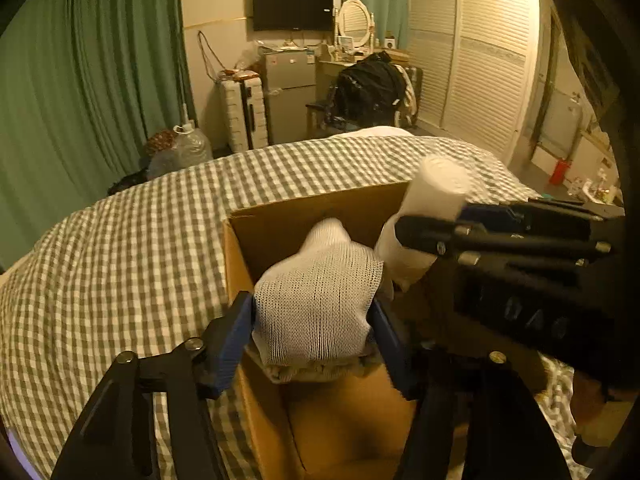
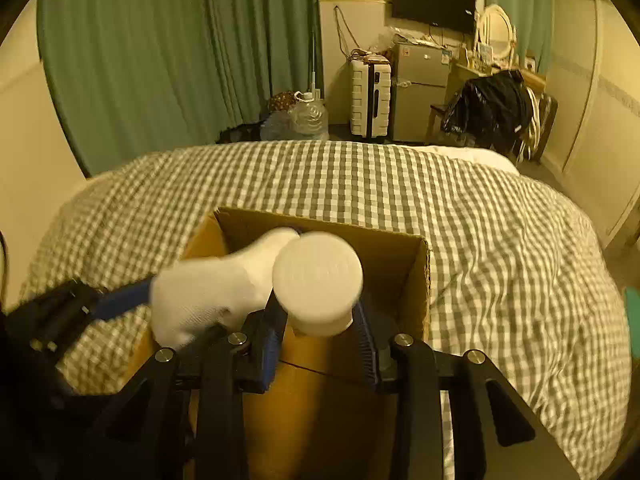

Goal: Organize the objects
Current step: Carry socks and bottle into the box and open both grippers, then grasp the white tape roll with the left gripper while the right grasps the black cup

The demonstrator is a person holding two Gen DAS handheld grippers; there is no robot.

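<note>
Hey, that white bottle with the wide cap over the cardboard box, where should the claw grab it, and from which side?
Grip the white bottle on its round body just under the cap, coming from two opposite sides, as the right claw does now. The cap looks wider than the body, so it likely overhangs the pads and acts as a stop against slipping.

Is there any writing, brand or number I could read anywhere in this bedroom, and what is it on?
None can be read.
White plastic bottle cap: faint embossed marks, too blurred.
Small silver fridge: stickers, too small.
Black wall television: small mark on its frame, illegible.
Brown cardboard box: no print visible.
</note>
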